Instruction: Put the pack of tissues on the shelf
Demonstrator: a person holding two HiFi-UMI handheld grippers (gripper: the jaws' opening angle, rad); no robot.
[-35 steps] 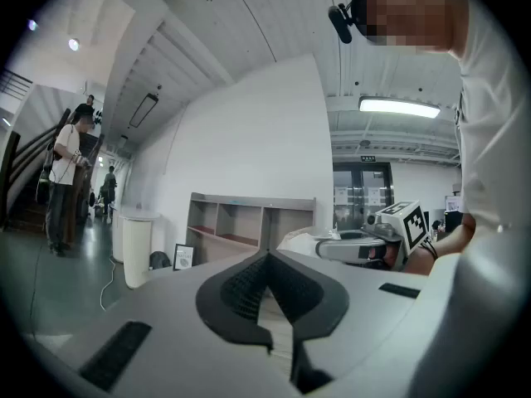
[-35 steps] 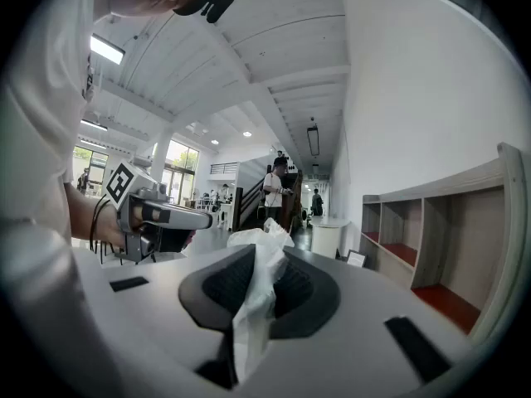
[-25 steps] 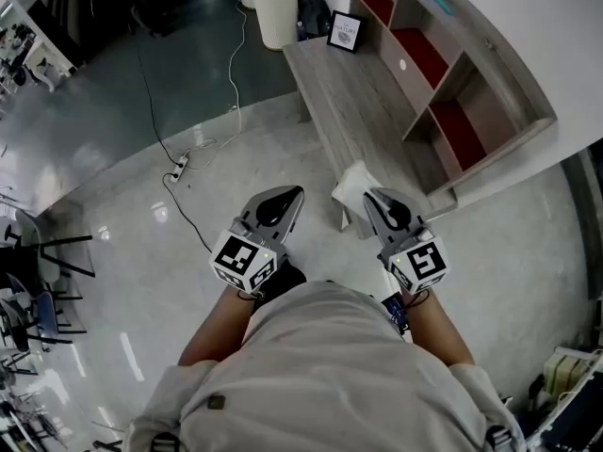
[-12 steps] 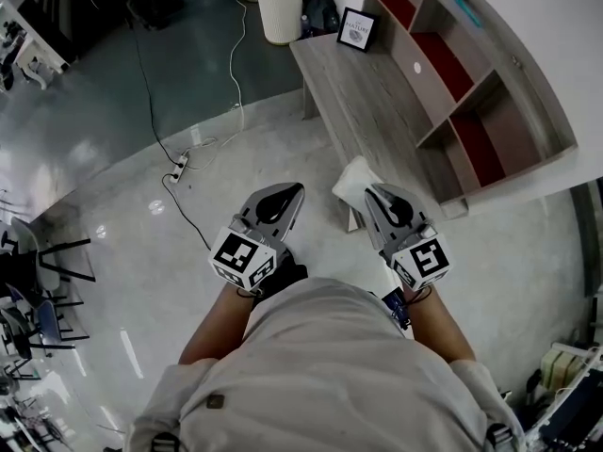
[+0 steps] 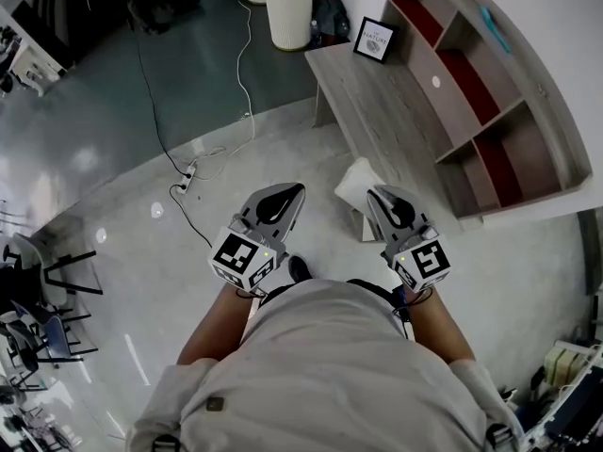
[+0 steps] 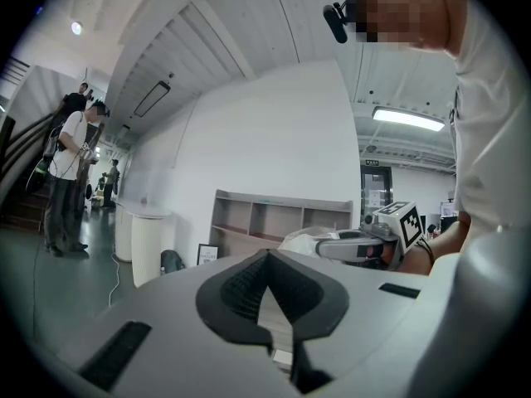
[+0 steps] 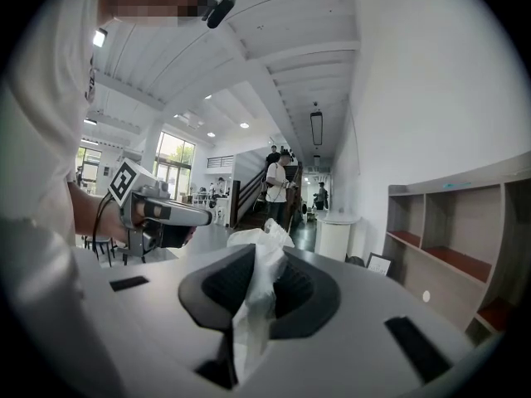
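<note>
Tissue pack sits pinched in your right gripper; left gripper is closed, empty. Carry it level to the shelf, upper right.

Two grippers, one pack of tissues, one shelf, one framed picture.

My head view is bright, sharp and evenly lit, with soft glare on the glossy floor left of the fisheye-bent shelf, while a ceiling lamp above the shelf glows in my dark-rimmed left gripper view.
</note>
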